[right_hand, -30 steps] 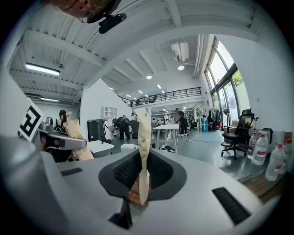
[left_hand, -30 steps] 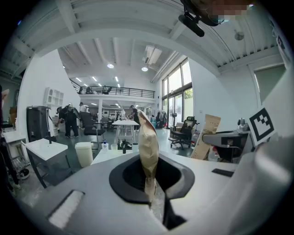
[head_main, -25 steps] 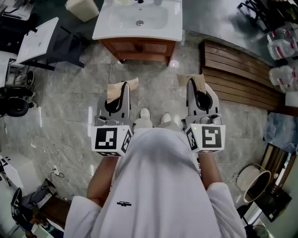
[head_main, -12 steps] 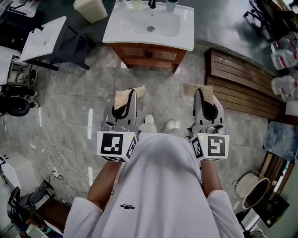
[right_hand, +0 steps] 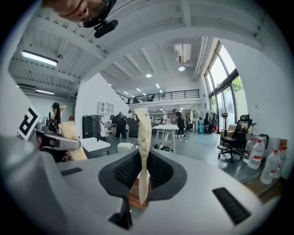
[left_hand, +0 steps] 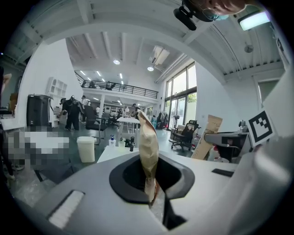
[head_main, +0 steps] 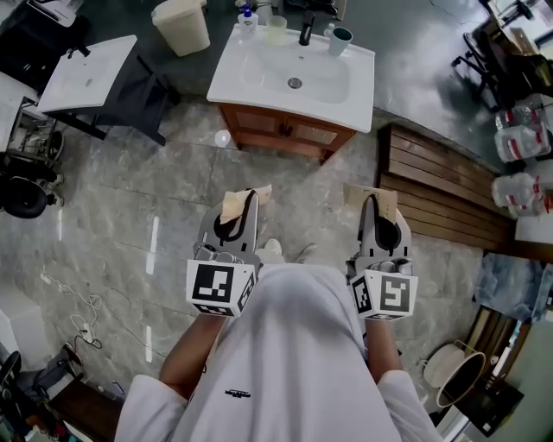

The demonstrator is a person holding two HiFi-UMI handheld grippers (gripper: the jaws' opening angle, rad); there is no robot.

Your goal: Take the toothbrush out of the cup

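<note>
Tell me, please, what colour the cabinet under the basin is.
Reddish-brown wood cabinet, best in the head view.

sink (head_main: 235, 83) on wooden cabinet (head_main: 285, 138) | beige bin (head_main: 181, 26) upper left | slatted boards (head_main: 432, 183) right

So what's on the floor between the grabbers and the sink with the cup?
Nothing, just bare grey floor from the left gripper and right gripper up to the wooden cabinet under the sink, where the cup stands. The head view shows it.
</note>
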